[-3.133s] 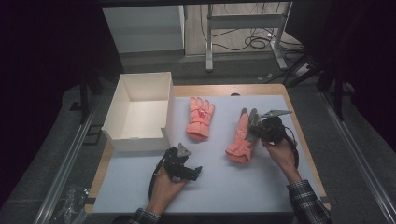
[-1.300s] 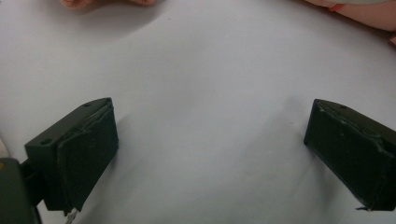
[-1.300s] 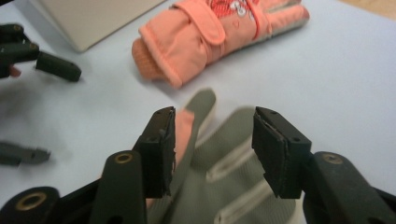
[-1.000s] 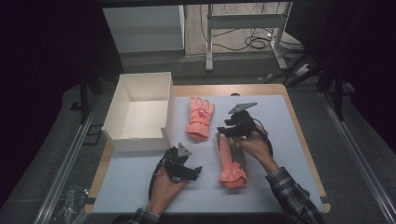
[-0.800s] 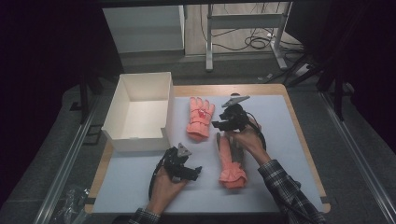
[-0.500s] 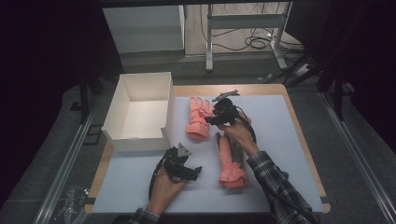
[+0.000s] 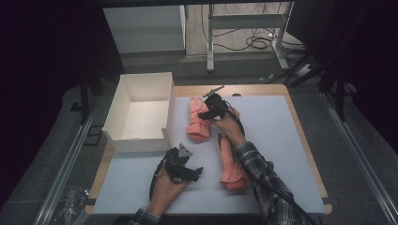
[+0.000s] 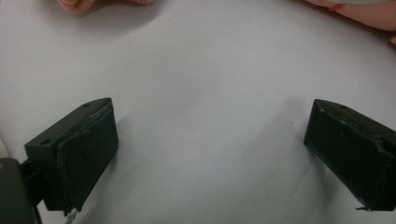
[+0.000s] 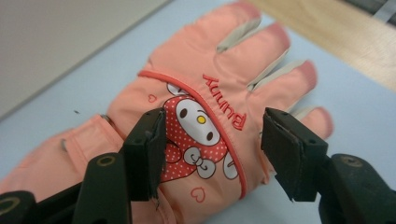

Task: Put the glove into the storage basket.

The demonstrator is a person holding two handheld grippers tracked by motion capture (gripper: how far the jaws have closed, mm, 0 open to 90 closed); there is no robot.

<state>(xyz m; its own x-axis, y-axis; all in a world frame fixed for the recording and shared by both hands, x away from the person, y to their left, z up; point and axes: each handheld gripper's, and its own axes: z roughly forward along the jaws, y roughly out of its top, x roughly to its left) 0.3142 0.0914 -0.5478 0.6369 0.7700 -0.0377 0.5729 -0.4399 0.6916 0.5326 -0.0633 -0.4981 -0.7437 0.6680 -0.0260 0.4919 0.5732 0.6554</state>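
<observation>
The desk [image 7: 281, 140] under my hands has a pale white-blue mat over it, with bare wood showing along the far and right edges. At its far left stands an open white box [image 7: 141, 110], upright, with nothing in it that I can see.

Two salmon-pink gloves lie on the mat. The far glove [image 7: 197, 119] is just beside the box's right wall, fingers pointing away from me. Through my right gripper view it lies back-up and flat, with a cartoon bunny, small hearts and red lettering on it. The near glove [image 7: 231, 164] lies closer to me, partly under my right forearm in its plaid sleeve [image 7: 260, 176].

My right gripper [image 7: 205, 114] reaches over the far glove; its jaws are spread wide, one to each side of the bunny print, holding nothing. I cannot tell whether the tips touch the fabric.

My left gripper [image 7: 190, 173] rests low over bare mat near the front of the desk, left of the near glove. Its jaws stand wide apart with only mat between them.
</observation>
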